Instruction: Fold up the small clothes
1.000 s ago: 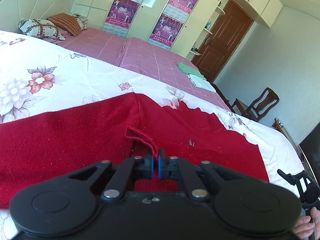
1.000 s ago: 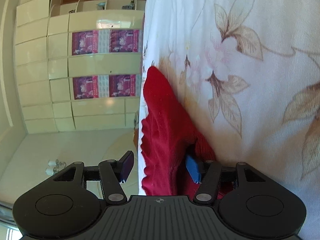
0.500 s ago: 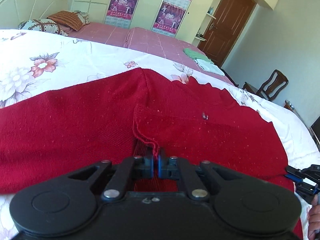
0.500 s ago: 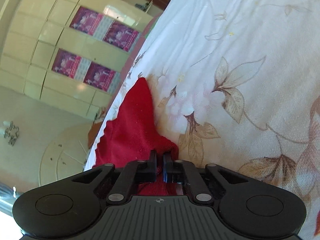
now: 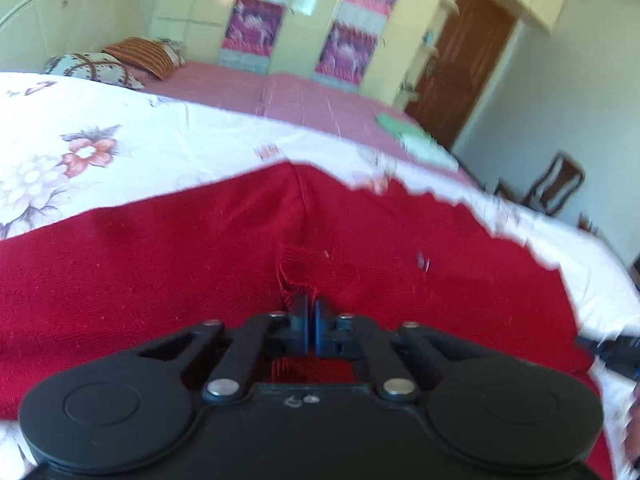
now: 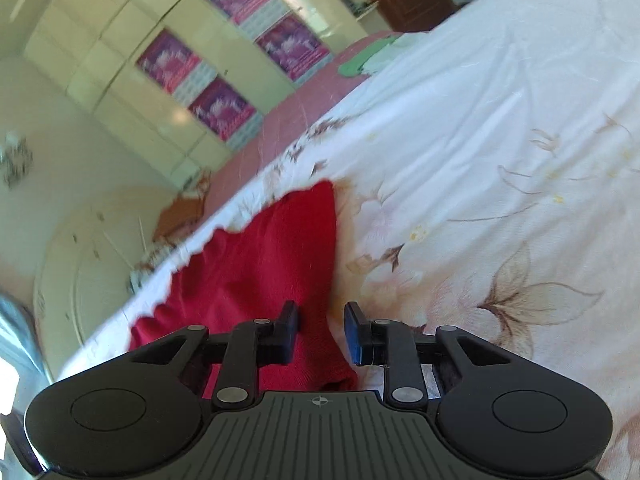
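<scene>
Left claw (image 5: 311, 320): jaws together, clamped on a puckered ridge of the red knitted garment (image 5: 160, 272), as in both earlier views; the fabric bunches into small pleats just ahead of the pads. Right claw (image 6: 320, 332): jaws apart. Half a second ago they were pinched together on the garment's corner, and they have just been opening, so the red cloth lies between them with neither pad pressing on it. This reads as a lost or deliberately reset grip, and the right side probably needs re-pinching before any fold can be carried across. The garment lies spread on the floral sheet (image 6: 480, 140), filling the lower half of the left view from 9 o'clock to 4 o'clock, its scalloped hem running toward 2 o'clock. In the right view it narrows to a point at 12 o'clock of the claw. Not resolved: the left view is motion-blurred; the garment's near edge is hidden beneath both claw bodies; a small pale speck (image 5: 422, 260) on the knit cannot be identified. At 4 o'clock in the left view, a dark blurred shape cut by the frame edge appears to be the other claw. Whether any fold is completed cannot be told.
</scene>
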Available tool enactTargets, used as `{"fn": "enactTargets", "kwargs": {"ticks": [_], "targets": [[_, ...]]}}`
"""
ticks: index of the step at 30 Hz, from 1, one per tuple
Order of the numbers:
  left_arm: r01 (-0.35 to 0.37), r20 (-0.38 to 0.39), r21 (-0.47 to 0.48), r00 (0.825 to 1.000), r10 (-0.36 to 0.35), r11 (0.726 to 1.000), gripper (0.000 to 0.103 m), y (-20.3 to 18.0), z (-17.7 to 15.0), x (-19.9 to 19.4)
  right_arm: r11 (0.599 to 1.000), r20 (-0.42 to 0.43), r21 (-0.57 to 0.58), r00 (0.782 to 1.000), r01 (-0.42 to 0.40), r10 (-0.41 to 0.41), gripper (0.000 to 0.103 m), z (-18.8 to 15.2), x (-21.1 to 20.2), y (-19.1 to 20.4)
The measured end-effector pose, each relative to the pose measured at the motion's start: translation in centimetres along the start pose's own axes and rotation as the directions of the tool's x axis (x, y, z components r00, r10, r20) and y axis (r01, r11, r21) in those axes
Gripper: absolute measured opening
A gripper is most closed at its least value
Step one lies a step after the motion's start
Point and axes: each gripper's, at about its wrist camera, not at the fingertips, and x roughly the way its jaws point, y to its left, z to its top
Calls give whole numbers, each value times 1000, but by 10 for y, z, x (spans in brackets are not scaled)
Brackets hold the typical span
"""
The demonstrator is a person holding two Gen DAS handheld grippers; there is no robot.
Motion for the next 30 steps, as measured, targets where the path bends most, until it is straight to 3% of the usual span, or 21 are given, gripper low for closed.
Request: {"fn": "enactTargets", "kwargs": {"ticks": [2, 4, 5, 6, 9, 11, 13, 17, 19, 22, 24, 27, 30], "targets": [[-33, 28, 33, 999, 32, 999, 2, -3, -3, -5, 997, 13, -55, 998, 54, -53, 7, -5, 5, -1], [-40, -9, 35, 999, 40, 999, 2, -2, -9, -1, 983, 62, -117, 989, 144, -137, 6, -9, 5, 11], [-38, -8, 35, 999, 39, 999, 3, -1, -10, 0, 973, 76, -143, 983, 179, -170, 0, -11, 6, 16], [-32, -8, 30, 999, 32, 999, 3, 1, -11, -1, 973, 74, -135, 981, 187, -178, 0, -11, 11, 16], [-19, -16, 32, 1000, 20, 999, 4, 3, -7, -2, 991, 94, -61, 989, 119, -113, 0, -8, 3, 9], [-17, -16, 36, 1000, 17, 999, 8, 3, -9, 0, 995, 145, -59, 987, 79, -70, 0, -3, -5, 13], [-5, -9, 17, 1000, 5, 1000, 12, 4, -11, 1, 997, 135, -69, 991, 37, -27, 0, 3, 0, 18], [-42, 1, 37, 999, 42, 998, 6, -3, -12, 1, 981, 28, -157, 993, 113, -110, 0, -6, 39, 24], [-52, 16, 18, 999, 52, 998, 6, -1, -10, -4, 978, 38, -170, 993, 118, -113, 0, -6, 40, 26], [-124, 100, -44, 987, 128, 991, 21, 8, -5, -21, 980, 62, -164, 993, 113, -104, 0, -3, 33, 24], [-113, 119, -76, 985, 121, 991, 20, 14, 2, -24, 978, 93, -175, 991, 113, -98, 0, 2, 28, 25], [-60, 115, -25, 991, 62, 998, 18, 0, 9, -17, 979, 124, -171, 988, 111, -90, 0, 14, 28, 23], [-27, 43, 72, 999, 24, 997, 19, -26, 7, 7, 979, 124, -187, 991, 77, -55, 0, 28, 43, 29]]}}
